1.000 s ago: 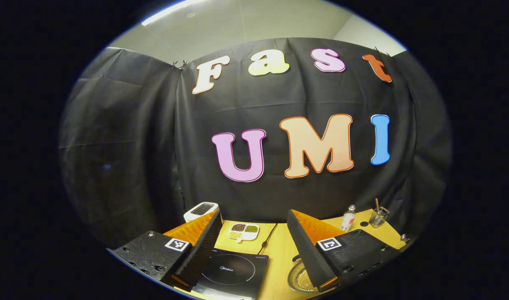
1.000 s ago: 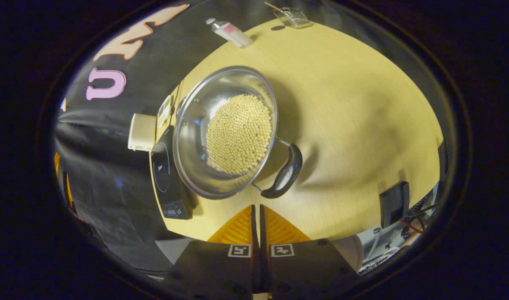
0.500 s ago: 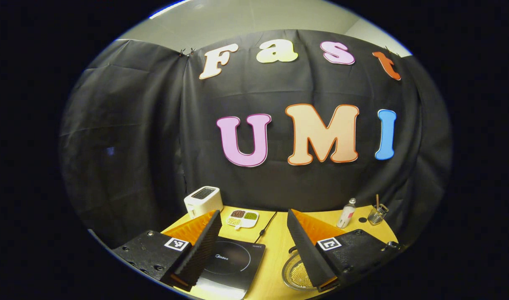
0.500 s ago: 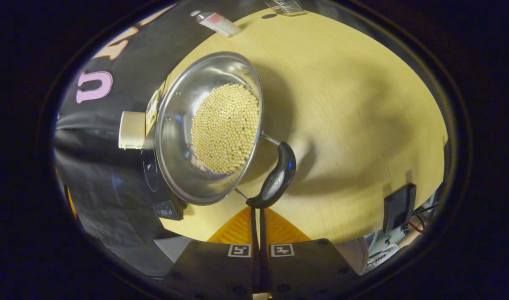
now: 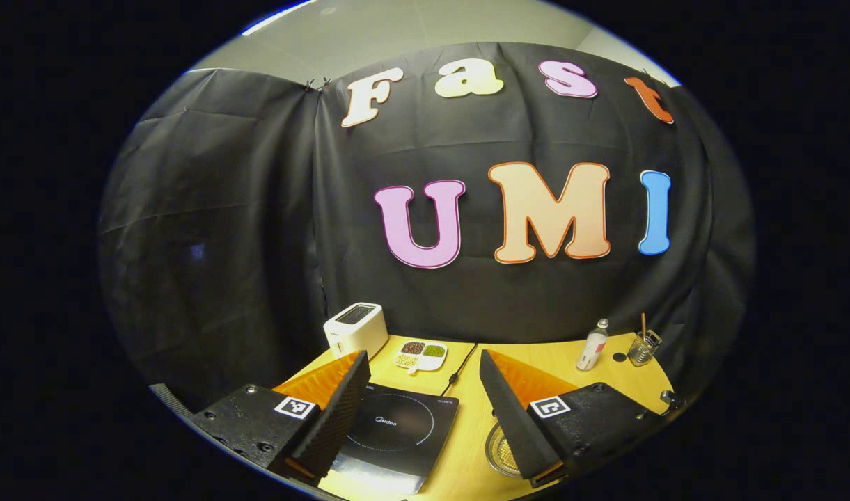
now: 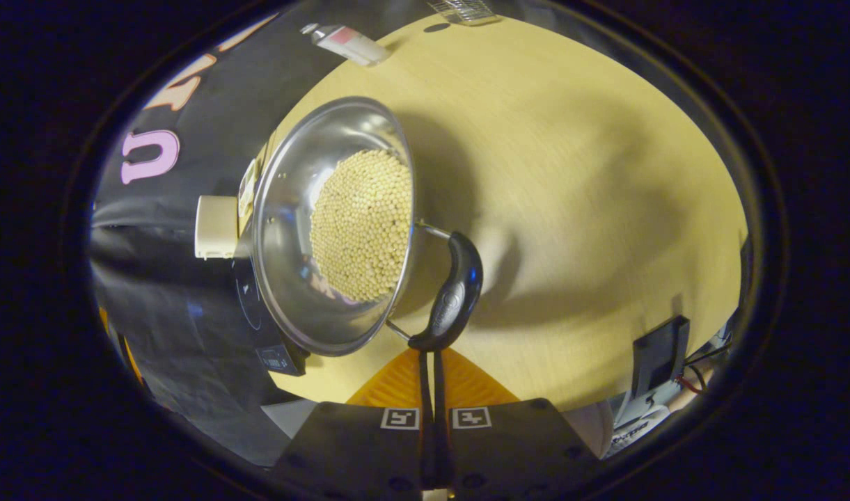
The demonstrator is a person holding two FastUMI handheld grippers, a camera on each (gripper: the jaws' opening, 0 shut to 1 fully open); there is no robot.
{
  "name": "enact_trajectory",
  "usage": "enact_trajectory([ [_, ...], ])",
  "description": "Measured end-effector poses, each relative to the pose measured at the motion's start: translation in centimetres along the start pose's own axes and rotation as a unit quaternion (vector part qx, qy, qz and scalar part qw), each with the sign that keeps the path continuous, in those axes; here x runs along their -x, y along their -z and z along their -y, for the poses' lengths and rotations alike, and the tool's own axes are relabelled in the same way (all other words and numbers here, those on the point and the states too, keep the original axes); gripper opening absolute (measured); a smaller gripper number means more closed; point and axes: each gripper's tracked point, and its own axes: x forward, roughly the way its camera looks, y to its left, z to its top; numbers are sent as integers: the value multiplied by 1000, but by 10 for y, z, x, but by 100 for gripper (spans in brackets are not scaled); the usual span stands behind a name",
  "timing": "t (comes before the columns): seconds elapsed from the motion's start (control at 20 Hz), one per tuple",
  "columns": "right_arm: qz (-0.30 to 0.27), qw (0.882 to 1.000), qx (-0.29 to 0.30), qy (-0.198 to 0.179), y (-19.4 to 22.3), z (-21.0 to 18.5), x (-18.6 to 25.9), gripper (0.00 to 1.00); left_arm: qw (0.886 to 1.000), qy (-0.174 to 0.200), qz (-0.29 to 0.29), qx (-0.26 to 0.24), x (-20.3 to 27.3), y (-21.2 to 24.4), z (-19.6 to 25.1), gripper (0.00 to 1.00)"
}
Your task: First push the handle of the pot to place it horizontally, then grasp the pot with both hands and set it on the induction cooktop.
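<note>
I had the right gripper (image 6: 428, 355) with fingers pressed together, tips at the near end of the black pot handle (image 6: 449, 296); I judged a slow sideways nudge best, low on the handle (the steel pot (image 6: 327, 226) held beans); the pot stood on the wooden table (image 6: 571, 174) beside the induction cooktop (image 5: 397, 435); the left gripper view alone gave the cooktop's bare face, the left gripper (image 5: 421, 390) spread wide, holding nothing.
</note>
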Motion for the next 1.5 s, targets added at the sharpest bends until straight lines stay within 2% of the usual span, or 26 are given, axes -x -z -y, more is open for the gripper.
enact_trajectory([
  [0.25,20,1000,-19,6,-29,11,4,3,1000,1,-18,6,-2,14,2,94],
  [0.3,23,999,-22,7,-34,13,4,3,1000,2,-22,5,-3,16,2,96],
  [0.4,25,999,-24,6,-40,15,6,3,1000,1,-29,2,-3,22,2,94],
  [0.45,28,999,-26,5,-42,16,7,3,999,1,-33,1,-4,24,2,96],
  [1.0,60,997,-48,-4,-83,15,6,2,999,3,-50,4,-6,38,8,94],
  [1.15,68,996,-59,-12,-97,12,4,2,998,6,-64,4,-8,45,10,96],
  [1.4,73,996,-54,-11,-107,6,1,3,997,2,-80,18,-16,55,13,94],
  [1.5,73,996,-43,-4,-107,7,1,3,996,4,-82,24,-19,56,14,97],
])
